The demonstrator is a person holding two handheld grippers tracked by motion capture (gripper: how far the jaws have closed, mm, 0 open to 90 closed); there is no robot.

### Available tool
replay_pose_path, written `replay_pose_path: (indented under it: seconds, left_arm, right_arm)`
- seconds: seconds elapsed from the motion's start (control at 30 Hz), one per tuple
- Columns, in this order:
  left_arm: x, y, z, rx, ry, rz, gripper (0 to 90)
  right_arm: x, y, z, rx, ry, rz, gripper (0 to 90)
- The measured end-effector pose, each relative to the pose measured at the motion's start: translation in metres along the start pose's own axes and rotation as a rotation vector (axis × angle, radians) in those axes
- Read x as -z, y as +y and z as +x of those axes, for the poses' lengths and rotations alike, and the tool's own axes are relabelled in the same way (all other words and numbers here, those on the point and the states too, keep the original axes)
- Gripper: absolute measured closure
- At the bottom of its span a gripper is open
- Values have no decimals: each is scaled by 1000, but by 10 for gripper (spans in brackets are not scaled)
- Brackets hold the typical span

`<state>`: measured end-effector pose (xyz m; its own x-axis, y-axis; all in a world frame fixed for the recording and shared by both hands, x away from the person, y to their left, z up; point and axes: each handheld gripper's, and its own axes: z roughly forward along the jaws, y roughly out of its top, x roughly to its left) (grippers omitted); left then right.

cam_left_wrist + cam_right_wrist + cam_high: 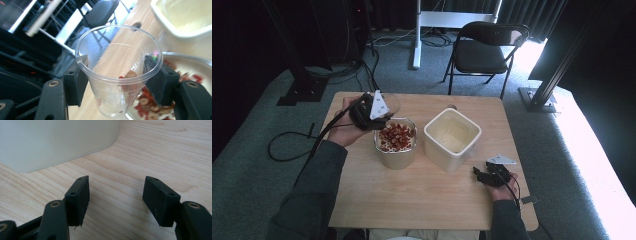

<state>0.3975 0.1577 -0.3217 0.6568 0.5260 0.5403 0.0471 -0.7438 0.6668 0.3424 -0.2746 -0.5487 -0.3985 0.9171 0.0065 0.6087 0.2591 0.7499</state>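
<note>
- We hold the left gripper point(379, 114) above the far left part of the wooden table point(422, 195), at about 10 o'clock from the table's middle.
- Its two black jaws are closed on a clear plastic cup point(117, 72), one pad on each side of the cup's wall, just under the rim.
- In the left gripper view the cup stands tilted, with its mouth open toward the camera; a few small pieces, one red and one pale brown, lie at the inside wall near the bottom.
- The cup is over the far left edge of the glass bowl point(396, 152), at about 11 o'clock of the bowl.
- This bowl is filled with a red and pale mix of small dried pieces point(396, 137); we cannot tell exactly what they are.
- Just beside the bowl, at its 3 o'clock, stands a cream square container point(452, 140); its inside looks bare and pale.
- Our right gripper point(116, 200) rests low over the table at about 4 o'clock from the middle, near the front right corner of the cream container.
- Its jaws stand wide apart and nothing is between them; we see bare wood under the pads.
</note>
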Motion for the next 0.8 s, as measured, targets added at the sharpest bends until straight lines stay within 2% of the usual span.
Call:
replay_pose_path:
  seconds: [0.13,0.23,0.3,0.73,0.8]
  left_arm:
    - [1,-1,9,91,-65,-26,389]
    - [0,-3,16,170,-130,-53,389]
    - [1,-4,19,208,-155,-68,389]
    - [0,-8,30,343,-247,-115,389]
    - [0,-8,31,354,-254,-120,389]
  right_arm:
    - [0,0,0,0,1,1,377]
    - [0,0,0,0,1,0,377]
    - [0,0,0,0,1,0,377]
    - [0,0,0,0,1,0,377]
    - [0,0,0,0,1,0,377]
